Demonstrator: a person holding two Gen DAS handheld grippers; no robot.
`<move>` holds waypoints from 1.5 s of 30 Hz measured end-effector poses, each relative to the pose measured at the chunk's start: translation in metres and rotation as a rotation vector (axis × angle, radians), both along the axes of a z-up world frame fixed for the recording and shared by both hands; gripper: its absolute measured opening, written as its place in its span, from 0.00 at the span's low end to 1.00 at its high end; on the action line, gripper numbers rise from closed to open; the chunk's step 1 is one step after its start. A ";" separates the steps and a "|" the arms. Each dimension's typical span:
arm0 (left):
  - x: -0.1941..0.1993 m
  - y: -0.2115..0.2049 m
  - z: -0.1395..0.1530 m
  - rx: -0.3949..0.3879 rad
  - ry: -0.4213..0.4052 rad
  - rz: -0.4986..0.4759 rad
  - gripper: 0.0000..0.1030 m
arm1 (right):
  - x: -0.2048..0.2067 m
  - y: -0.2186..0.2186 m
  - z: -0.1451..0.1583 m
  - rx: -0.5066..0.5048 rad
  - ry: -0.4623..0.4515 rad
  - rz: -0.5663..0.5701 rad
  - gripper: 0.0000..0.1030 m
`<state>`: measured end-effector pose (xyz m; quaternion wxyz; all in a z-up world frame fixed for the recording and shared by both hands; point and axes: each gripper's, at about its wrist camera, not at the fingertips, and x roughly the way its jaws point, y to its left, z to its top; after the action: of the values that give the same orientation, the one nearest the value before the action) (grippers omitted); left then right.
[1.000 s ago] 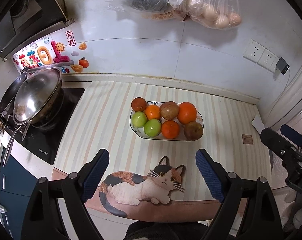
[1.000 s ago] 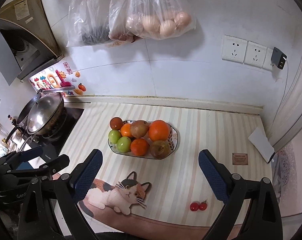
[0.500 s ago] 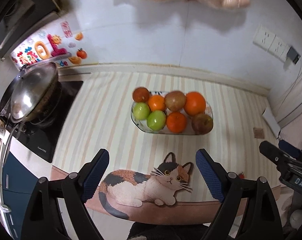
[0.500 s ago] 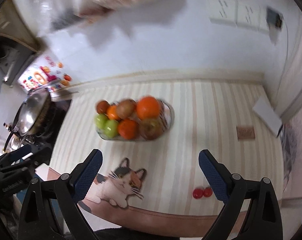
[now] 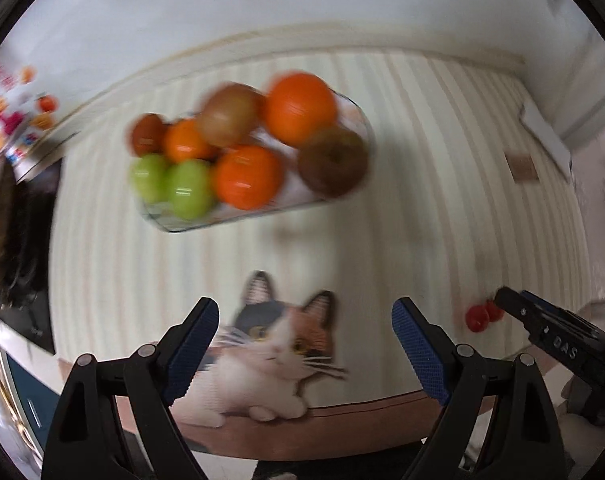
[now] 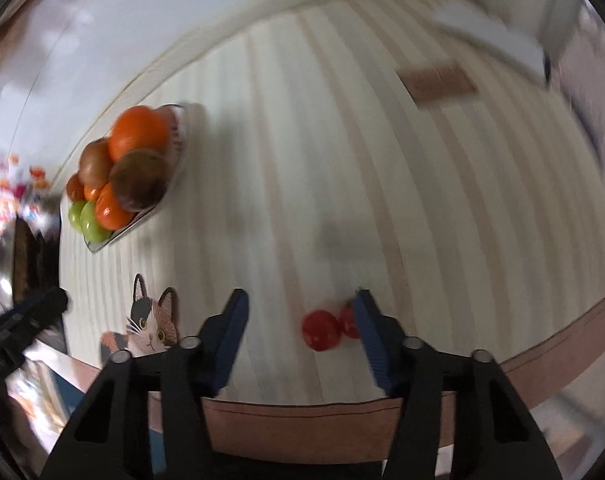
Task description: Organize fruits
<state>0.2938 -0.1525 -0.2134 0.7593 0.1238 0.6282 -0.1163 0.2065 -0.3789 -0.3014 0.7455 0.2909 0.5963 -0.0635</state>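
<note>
Both grippers have dropped toward the tabletop (image 6: 342, 160); my right gripper (image 6: 300, 320) is closing around the cherry tomatoes (image 6: 328, 328) near the front edge, pads not yet pressing; left gripper (image 5: 304, 340) stays wide apart.

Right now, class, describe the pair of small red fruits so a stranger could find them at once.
Start at the striped counter mat and its near brown edge. Away from the glass fruit bowl, toward that edge, lie two small red fruits, perhaps cherry tomatoes, side by side between the closing fingers of the right gripper. They are the only loose fruit, far smaller than anything in the bowl.
</note>
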 end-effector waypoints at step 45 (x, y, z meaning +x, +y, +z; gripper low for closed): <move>-0.031 -0.167 -0.090 -0.024 0.140 -0.378 0.26 | -0.044 -0.067 -0.032 0.005 0.018 -0.141 0.27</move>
<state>0.2627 -0.3198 -0.3033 0.6798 0.2221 0.6436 -0.2726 0.1621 -0.4459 -0.3337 0.7332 0.3334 0.5811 -0.1170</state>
